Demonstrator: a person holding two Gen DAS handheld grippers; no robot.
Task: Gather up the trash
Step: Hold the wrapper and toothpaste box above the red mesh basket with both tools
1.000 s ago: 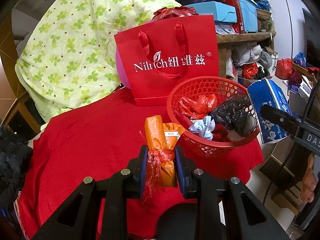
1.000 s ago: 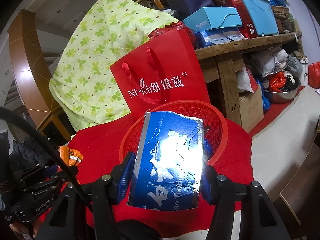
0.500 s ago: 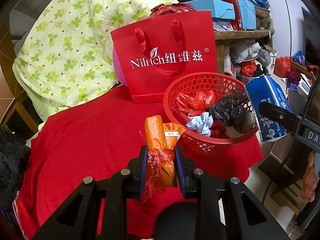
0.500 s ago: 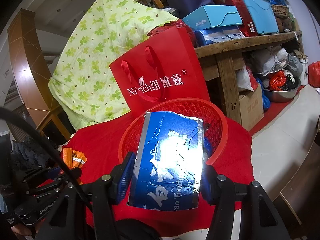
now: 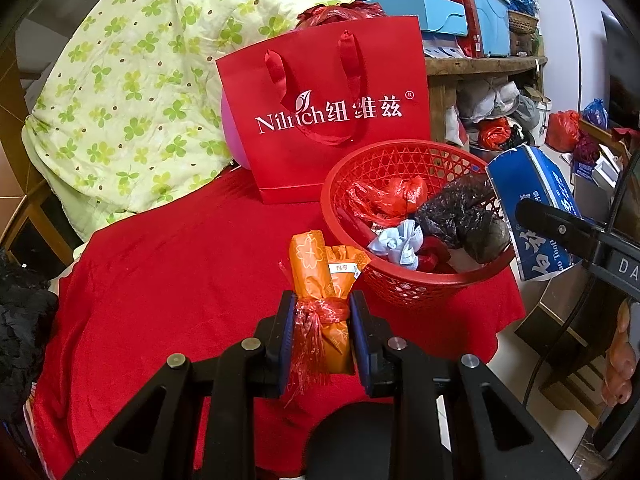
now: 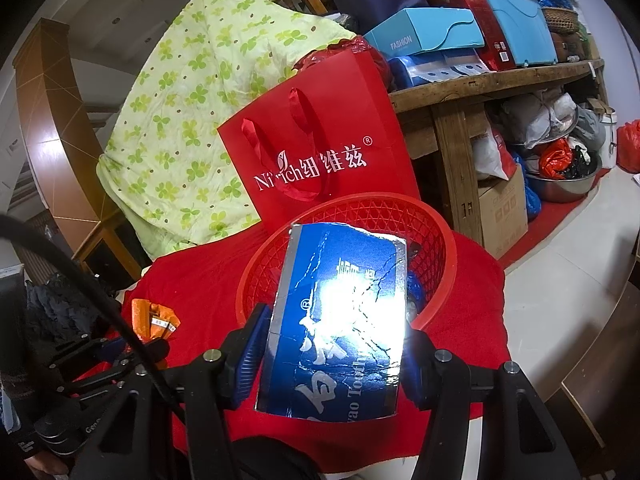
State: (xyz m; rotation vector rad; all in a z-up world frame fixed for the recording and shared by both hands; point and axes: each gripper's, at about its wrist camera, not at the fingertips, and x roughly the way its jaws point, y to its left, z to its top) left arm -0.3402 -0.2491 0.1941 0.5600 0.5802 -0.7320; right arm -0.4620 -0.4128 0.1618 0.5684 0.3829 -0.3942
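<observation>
Nothing moved: left gripper (image 5: 322, 334) jaws clench orange wrapper (image 5: 320, 280); right gripper's (image 6: 332, 354) clench blue box (image 6: 340, 320).

A cluttered storeroom corner of a home. At the upper right a rough wooden shelf (image 6: 492, 80) carries stacked boxes and a blue plastic bin (image 6: 516, 20); beneath it sit a cardboard carton (image 6: 502, 212), stuffed bags and a metal basin (image 6: 568, 184). At the upper left a clover-print quilt (image 5: 132, 92) is draped over wooden furniture. A red cloth (image 5: 168, 272) covers the table in the centre.

Dim, sharp fisheye views with dark bowed edges; glare whitens the blue box (image 6: 340, 312).
</observation>
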